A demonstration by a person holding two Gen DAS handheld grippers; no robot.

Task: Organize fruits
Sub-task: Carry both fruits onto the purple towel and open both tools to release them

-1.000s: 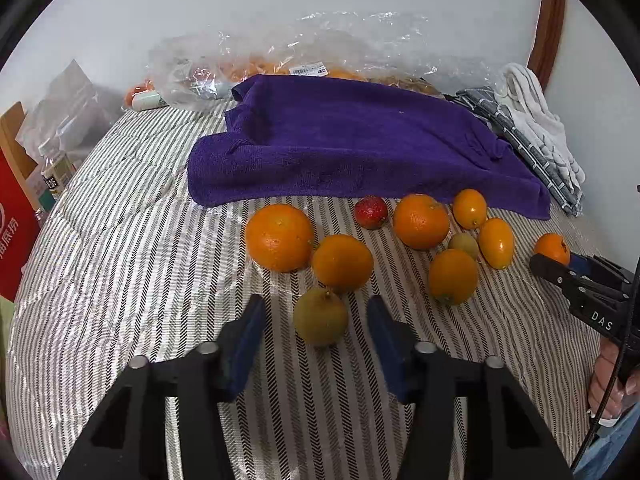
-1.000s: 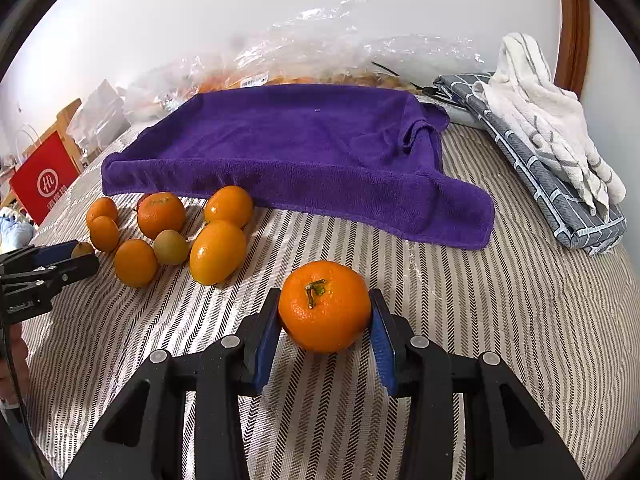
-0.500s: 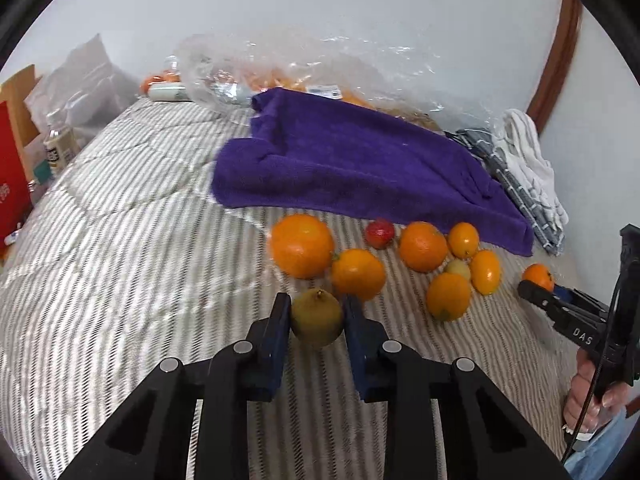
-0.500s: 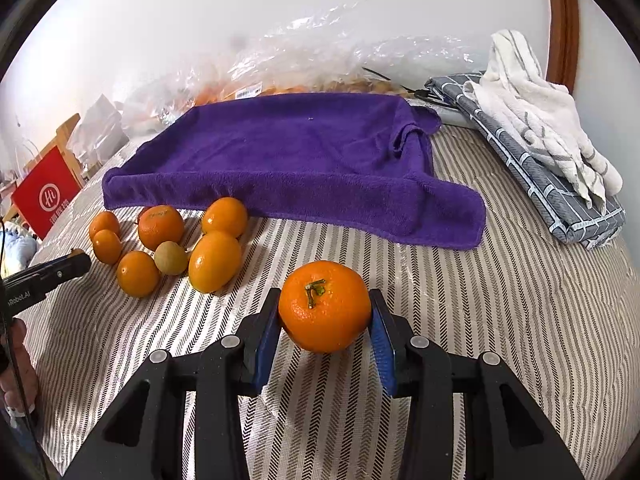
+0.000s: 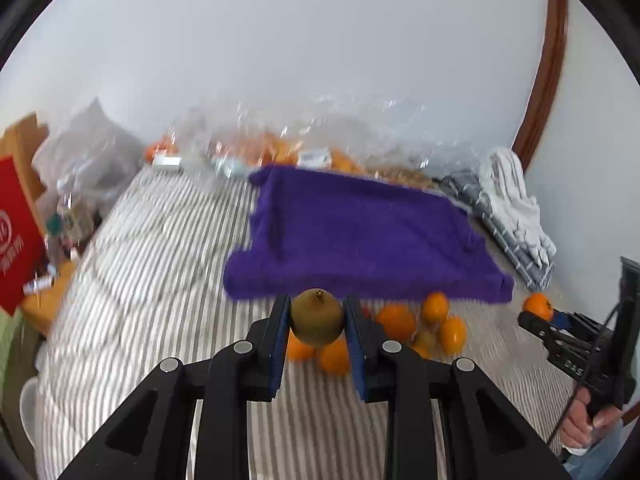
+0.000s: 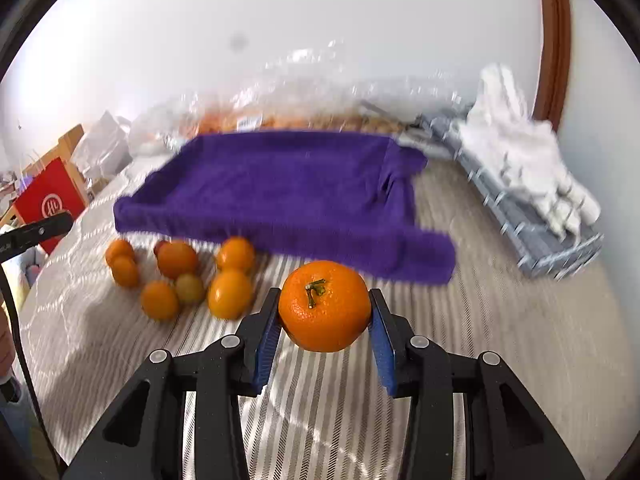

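Note:
My left gripper [image 5: 317, 322] is shut on a brownish-green kiwi [image 5: 317, 317] and holds it above the striped bed cover [image 5: 160, 272]. My right gripper [image 6: 324, 322] is shut on an orange mandarin [image 6: 324, 306] with a green stem, also lifted off the cover. In the left wrist view the right gripper [image 5: 538, 320] shows at the far right with its mandarin [image 5: 539, 306]. A purple towel [image 5: 360, 236] lies spread just beyond both grippers; it also shows in the right wrist view [image 6: 288, 192]. A cluster of oranges [image 6: 230, 294] with one small green fruit [image 6: 189, 288] lies in front of the towel.
Clear plastic bags of fruit [image 5: 304, 148] lie against the wall behind the towel. A grey and white folded cloth pile [image 6: 532, 184] sits at the right. A red box [image 5: 16, 236] and clutter stand beside the bed's left edge.
My left gripper closed on the kiwi and lifted it off the cover toward the towel. My right gripper lifted the mandarin it held and moved toward the towel.

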